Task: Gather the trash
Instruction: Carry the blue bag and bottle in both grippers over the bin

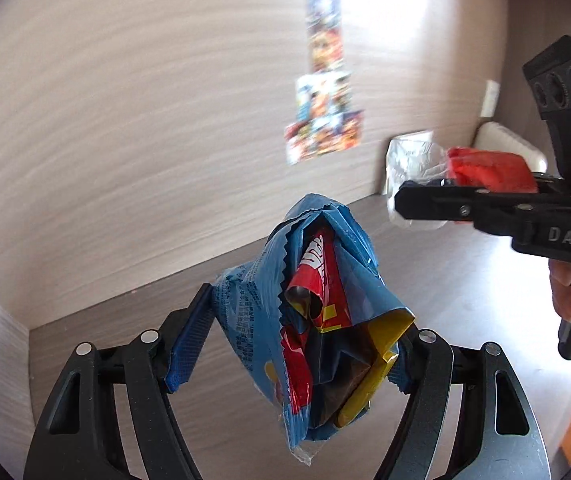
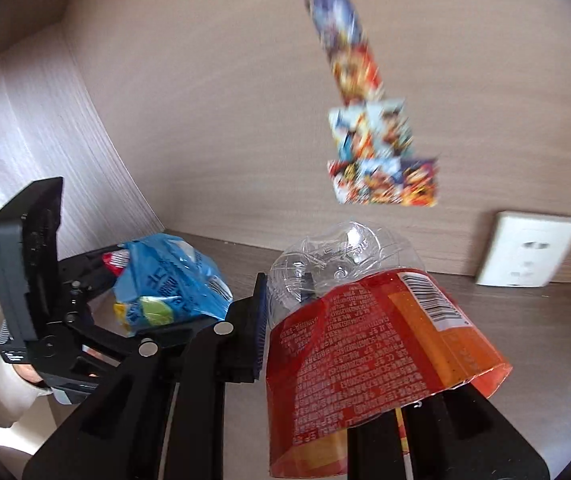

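Note:
My left gripper point(image 1: 305, 344) is shut on a crumpled blue snack wrapper point(image 1: 253, 320) with red and yellow wrappers tucked inside, held above the desk. It also shows in the right wrist view point(image 2: 173, 280) at the left. My right gripper point(image 2: 337, 320) is shut on a crushed clear plastic bottle point(image 2: 325, 256) with a red-orange label point(image 2: 365, 336). In the left wrist view the right gripper point(image 1: 425, 200) is at the right, holding the bottle point(image 1: 413, 160) off the desk.
A brown desk top point(image 1: 445, 280) meets a pale wood-grain wall point(image 1: 165, 120). Colourful stickers point(image 2: 377, 152) are stuck on the wall. A white wall socket point(image 2: 525, 248) sits at the right, just above the desk. A side panel point(image 2: 45, 120) closes the left.

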`<action>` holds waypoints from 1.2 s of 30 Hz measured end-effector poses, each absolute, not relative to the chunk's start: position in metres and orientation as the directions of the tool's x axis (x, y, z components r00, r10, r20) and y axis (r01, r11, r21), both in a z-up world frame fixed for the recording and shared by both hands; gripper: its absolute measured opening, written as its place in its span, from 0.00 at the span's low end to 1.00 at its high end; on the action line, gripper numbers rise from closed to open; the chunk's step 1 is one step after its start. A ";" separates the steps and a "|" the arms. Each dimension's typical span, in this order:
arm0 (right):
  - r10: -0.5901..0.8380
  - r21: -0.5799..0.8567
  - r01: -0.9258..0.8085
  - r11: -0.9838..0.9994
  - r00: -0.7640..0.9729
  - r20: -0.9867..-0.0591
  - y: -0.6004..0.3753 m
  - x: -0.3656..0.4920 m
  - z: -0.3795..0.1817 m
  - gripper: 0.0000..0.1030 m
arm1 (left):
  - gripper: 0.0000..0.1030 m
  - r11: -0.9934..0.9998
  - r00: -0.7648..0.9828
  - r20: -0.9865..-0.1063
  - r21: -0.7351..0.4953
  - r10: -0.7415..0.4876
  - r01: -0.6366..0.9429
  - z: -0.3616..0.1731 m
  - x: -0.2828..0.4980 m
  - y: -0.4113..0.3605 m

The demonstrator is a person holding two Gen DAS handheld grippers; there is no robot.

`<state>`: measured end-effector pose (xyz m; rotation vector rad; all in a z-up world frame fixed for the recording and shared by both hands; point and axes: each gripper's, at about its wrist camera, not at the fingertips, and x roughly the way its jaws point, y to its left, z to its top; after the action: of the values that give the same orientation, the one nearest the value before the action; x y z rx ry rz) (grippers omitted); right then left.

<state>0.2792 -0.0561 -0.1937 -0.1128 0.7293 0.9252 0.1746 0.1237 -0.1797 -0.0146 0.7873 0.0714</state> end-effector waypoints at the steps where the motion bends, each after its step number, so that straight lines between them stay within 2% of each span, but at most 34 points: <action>1: 0.686 0.203 -0.757 0.621 0.400 -0.608 -0.062 0.266 -0.188 0.17 | 0.70 0.998 0.709 -0.704 0.014 0.049 -0.055 -0.171 0.174 0.113; 9: 0.638 0.180 -0.682 0.709 0.511 -0.576 -0.138 0.209 -0.159 0.17 | 0.70 0.997 0.723 -0.688 -0.007 -0.062 0.078 -0.149 0.167 0.043; 18: 0.517 0.210 -0.500 0.840 0.623 -0.586 -0.236 0.158 -0.143 0.17 | 0.70 0.946 0.673 -0.694 -0.037 -0.257 0.323 -0.142 0.166 -0.073; 28: 0.299 0.248 -0.180 0.952 0.719 -0.627 -0.348 0.070 -0.153 0.17 | 0.70 0.789 0.505 -0.719 -0.099 -0.478 0.607 -0.154 0.141 -0.210; 36: 0.148 0.269 0.047 0.962 0.739 -0.658 -0.418 0.003 -0.172 0.17 | 0.70 0.640 0.346 -0.755 -0.125 -0.557 0.758 -0.178 0.110 -0.298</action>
<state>0.0032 -0.4183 -0.1717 0.2774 0.7403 0.0562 0.1098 -0.2985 -0.1781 0.2665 0.8618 -0.8662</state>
